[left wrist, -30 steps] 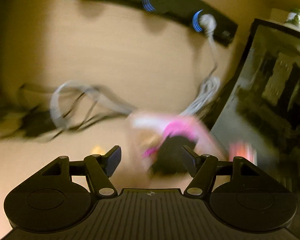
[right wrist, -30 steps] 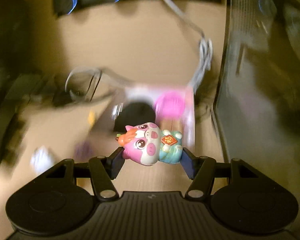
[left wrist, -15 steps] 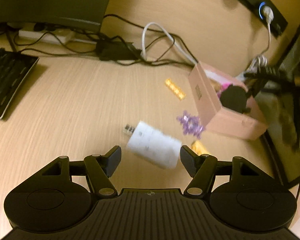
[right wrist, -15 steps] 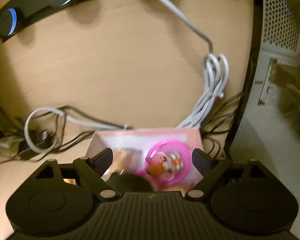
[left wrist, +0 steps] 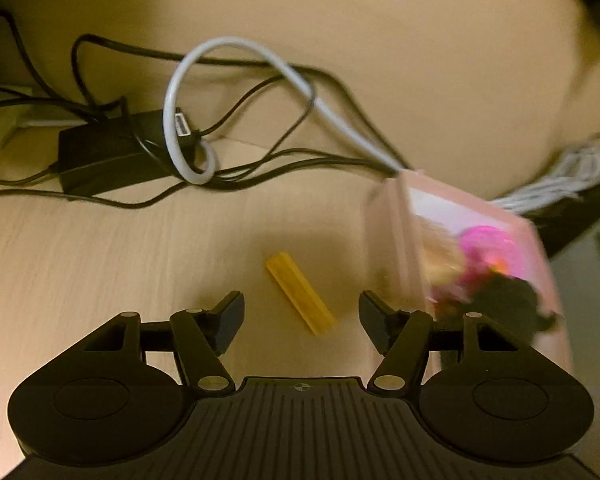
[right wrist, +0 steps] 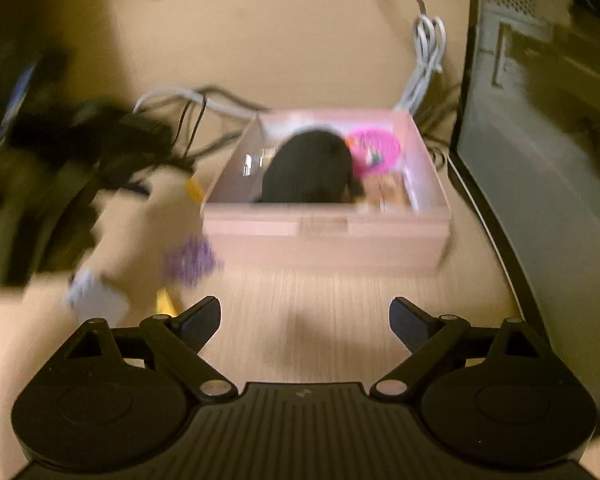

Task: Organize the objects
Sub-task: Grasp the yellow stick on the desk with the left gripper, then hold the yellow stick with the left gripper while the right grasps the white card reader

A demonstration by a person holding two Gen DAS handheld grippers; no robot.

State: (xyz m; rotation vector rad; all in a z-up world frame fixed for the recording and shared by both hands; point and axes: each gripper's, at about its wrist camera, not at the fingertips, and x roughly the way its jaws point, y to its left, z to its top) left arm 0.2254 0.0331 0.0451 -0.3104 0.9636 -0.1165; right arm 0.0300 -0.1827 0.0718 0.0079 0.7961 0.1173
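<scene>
left gripper (left wrist: 301, 322) spread, empty, over the yellow bar (left wrist: 300, 293) lying flat just left of the pink box (left wrist: 396, 240). bar looks light, stiff, thin; take it across its short width. right gripper (right wrist: 305, 320) empty, jaws opening, before the box.

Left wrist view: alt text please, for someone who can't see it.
The open left gripper hangs over a yellow strip lying on a wooden desk, not touching it. A pink box of toys sits at right, tangled cables behind.

Each tool (left wrist: 301, 322) (right wrist: 305, 322) is matte black: ribbed body, round discs, silver-pinned linkages, angled fingertips.
</scene>
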